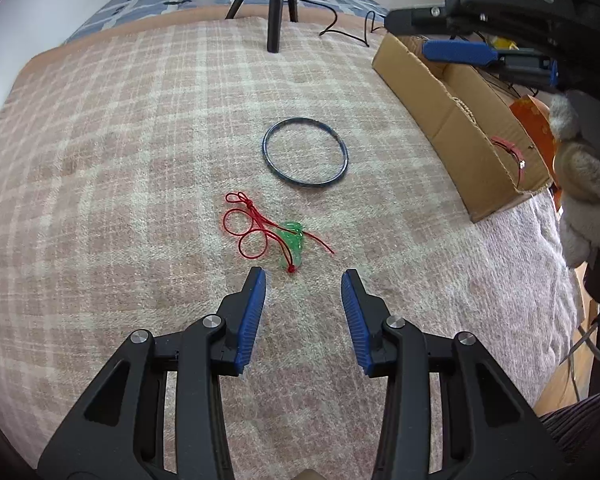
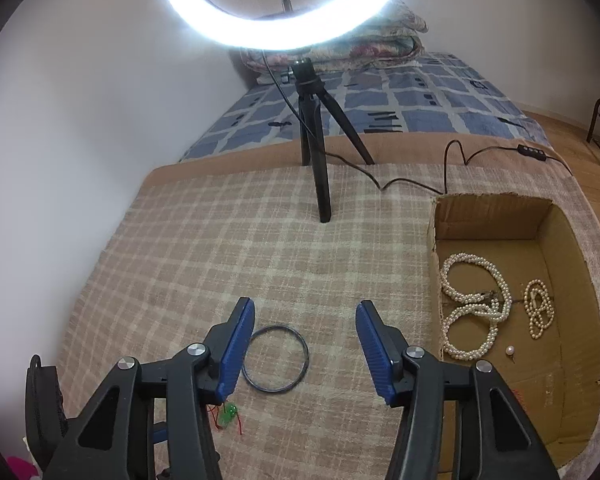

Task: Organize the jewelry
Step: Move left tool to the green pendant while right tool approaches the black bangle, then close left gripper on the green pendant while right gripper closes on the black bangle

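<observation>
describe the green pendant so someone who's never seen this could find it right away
On the checked blanket, left of the cardboard box, two pieces lie loose. Nearer the open left tongs than the dark bangle is the green pendant, the only translucent green piece, tangled in a looped red cord.

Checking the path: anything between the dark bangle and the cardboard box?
Nothing: only bare plaid blanket lies between the bangle and the box, shown in both wrist views.

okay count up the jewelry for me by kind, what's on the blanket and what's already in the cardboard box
Bangles: 1, the dark bangle, on the blanket.
Cord pendants: 1, the green pendant on red cord, on the blanket.
Pearl strands: 2, large and small, in the box.
Loose pearls: 1, in the box.
Total: 5
</observation>
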